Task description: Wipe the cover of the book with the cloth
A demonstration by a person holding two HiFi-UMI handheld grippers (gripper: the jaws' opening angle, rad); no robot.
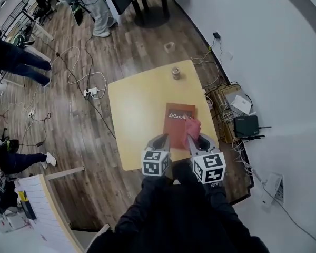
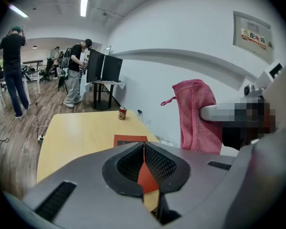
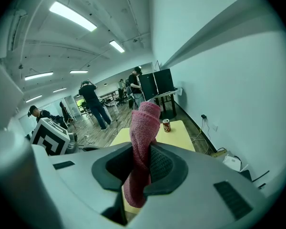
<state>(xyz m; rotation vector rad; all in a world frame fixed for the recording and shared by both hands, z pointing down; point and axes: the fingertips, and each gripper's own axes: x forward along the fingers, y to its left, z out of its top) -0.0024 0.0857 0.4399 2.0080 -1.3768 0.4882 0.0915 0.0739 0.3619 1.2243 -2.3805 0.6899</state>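
While the cloth (image 3: 142,137) is being held up clear of the book (image 1: 178,121), the task is sitting at its early stage by my reading: pickup done, wiping strokes all left to do.

- Table (image 1: 131,104) — pale top, lying below and ahead of both sets of fingertips.
- Book: red cover, lying flat on the table just ahead of the right gripper (image 3: 142,165) and ahead-right of the left gripper (image 2: 144,159).
- Cloth: pink, being pinched between the right jaws. Its free end is standing up past the fingertips, apparently hanging in air over the book's near right edge rather than touching it.
- Left gripper: jaws resting together, gripping nothing.
- Can (image 1: 175,73) — standing well beyond all the fingertips, near the table's far edge.
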